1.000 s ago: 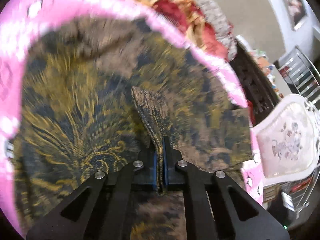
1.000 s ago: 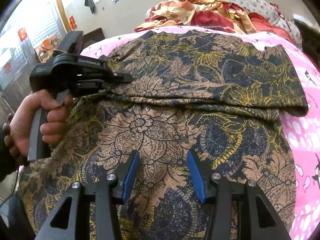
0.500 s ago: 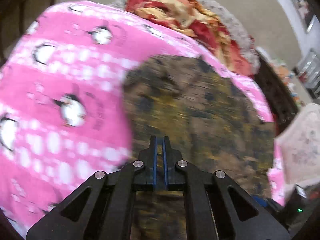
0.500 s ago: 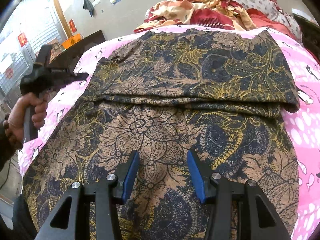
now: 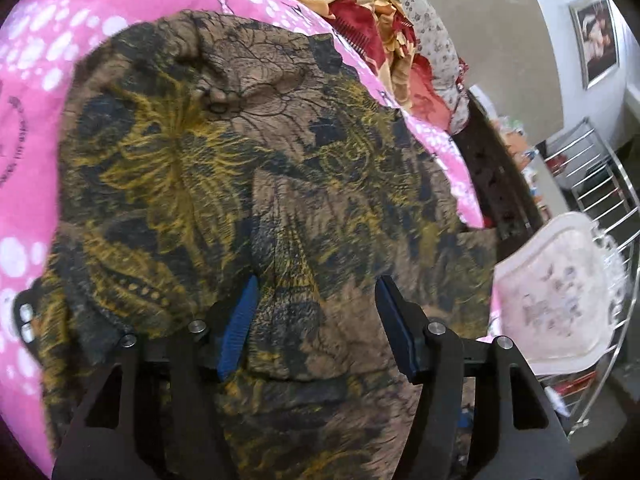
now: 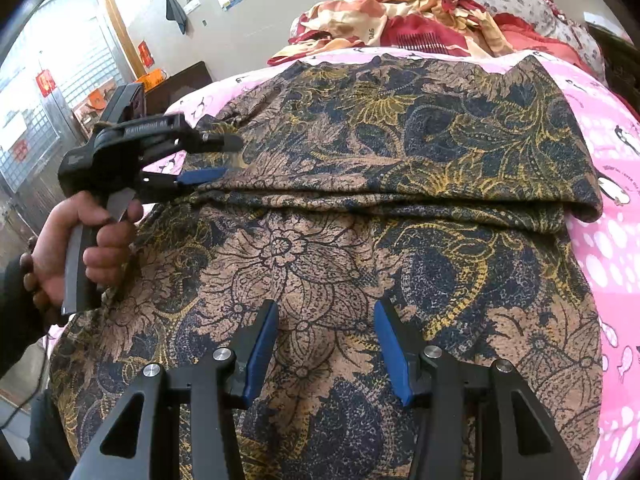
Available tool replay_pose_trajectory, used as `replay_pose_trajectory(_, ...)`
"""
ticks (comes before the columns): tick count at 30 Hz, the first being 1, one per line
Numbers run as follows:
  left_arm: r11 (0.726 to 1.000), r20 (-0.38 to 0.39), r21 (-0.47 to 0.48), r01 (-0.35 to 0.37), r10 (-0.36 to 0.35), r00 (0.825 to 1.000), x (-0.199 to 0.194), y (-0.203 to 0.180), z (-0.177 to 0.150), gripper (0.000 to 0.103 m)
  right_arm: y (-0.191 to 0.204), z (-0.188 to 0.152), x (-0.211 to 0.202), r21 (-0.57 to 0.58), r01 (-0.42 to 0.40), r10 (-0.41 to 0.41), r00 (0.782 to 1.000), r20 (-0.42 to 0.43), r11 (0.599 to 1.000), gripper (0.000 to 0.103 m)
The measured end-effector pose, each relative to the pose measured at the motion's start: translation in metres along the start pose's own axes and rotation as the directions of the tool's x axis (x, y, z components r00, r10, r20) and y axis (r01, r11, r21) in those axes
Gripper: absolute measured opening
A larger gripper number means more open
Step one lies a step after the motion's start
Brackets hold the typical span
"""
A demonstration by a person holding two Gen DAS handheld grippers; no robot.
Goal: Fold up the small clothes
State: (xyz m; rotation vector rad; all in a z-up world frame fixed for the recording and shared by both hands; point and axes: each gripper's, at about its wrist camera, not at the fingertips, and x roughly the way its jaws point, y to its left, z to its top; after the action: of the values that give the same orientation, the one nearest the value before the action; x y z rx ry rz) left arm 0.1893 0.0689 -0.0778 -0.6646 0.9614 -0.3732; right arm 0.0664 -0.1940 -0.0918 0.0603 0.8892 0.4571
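Mid-fold: left tongs are opening at the garment's folded edge; right tongs hover spread, gripping nothing. Next likely needs a fresh pinch.

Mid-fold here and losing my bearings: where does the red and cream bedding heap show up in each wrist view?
Left wrist view: the red and cream bedding heap sits at the top, right of centre, beyond the patterned garment.
Right wrist view: the heap lies along the top, centre to right, behind the garment's far edge.
Shared landmark: the pink penguin blanket, which lies under the garment in both views.
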Motion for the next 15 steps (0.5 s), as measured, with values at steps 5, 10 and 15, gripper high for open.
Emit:
replay_pose_trajectory(5,0.994,0.076,-0.024,-0.107,0.108,0.991,-0.017,0.006,0.006,0.046,-0.001,0.000,0.001,0.011,-0.012,0.012,1.000,0.001,1.000,0.048)
replay_pose_trajectory(10,1.000,-0.040,0.031,0.003,-0.002,0.999,0.008,-0.012,0.001,0.046,-0.001,0.000,0.002,0.009,-0.011,0.011,1.000,-0.001,1.000,0.048)
replay_pose_trajectory(15,0.996,0.017,-0.034,0.077,-0.077,0.997,0.005,-0.010,0.006,0.046,0.000,0.000,0.002,0.003,-0.003,0.003,1.000,-0.003,1.000,0.048)
